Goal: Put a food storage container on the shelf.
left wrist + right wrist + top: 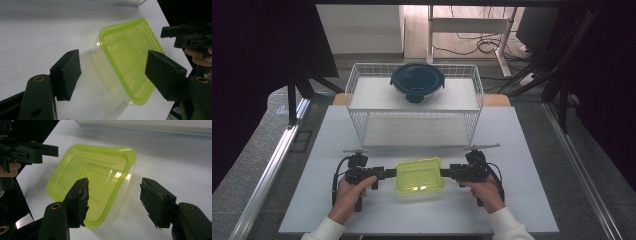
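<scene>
Green-lidded box [419,175] at lower centre of counter [522,200] — long axis left-right; left claw [393,173] and right claw [444,173] at its short ends, both wide, gripping nothing — equally near.

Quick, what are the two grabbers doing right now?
Left gripper: open, jaws around the green-lidded container, not pressing.
Right gripper: open, at the container's other end.

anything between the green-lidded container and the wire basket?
Nothing: bare white table separates the green-lidded container from the wire basket, per the high view.
</scene>
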`<state>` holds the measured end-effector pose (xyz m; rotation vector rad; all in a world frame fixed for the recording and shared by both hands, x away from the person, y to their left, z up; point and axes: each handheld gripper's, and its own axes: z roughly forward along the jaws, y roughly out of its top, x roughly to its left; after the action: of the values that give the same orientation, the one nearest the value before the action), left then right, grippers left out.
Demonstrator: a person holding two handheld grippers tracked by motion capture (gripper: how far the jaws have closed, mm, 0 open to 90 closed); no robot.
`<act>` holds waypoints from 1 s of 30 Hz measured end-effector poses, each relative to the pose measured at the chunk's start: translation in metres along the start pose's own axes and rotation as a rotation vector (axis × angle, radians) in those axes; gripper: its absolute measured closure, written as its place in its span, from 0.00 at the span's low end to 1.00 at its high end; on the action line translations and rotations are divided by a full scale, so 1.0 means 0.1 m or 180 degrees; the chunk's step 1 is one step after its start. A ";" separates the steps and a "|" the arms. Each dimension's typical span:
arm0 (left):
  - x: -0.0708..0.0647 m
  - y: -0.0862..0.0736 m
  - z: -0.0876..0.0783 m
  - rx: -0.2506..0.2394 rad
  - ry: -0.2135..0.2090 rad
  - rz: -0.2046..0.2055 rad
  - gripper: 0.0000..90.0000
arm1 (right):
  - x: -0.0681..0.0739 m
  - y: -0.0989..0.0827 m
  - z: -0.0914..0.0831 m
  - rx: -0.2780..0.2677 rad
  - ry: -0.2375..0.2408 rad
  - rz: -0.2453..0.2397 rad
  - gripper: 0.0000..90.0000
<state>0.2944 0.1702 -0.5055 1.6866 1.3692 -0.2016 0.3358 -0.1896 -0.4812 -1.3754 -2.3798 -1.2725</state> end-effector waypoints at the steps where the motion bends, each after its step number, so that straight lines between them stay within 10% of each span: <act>1: 0.00 -0.01 0.02 0.0016 -0.0003 -0.0024 0.32 | -0.01 0.00 0.02 0.0015 -0.0012 0.0016 0.44; 13: 0.04 -0.07 0.14 0.0097 -0.0103 -0.0165 0.39 | -0.10 -0.04 0.11 0.0082 0.0139 0.0190 0.50; 30: 0.07 -0.13 0.23 0.0140 -0.0305 -0.0301 0.76 | -0.13 -0.08 0.19 0.0205 0.0342 0.0428 0.76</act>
<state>0.2955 0.1578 -0.5302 1.6281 1.3827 -0.3644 0.3433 -0.1866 -0.5047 -1.3853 -2.1980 -1.1928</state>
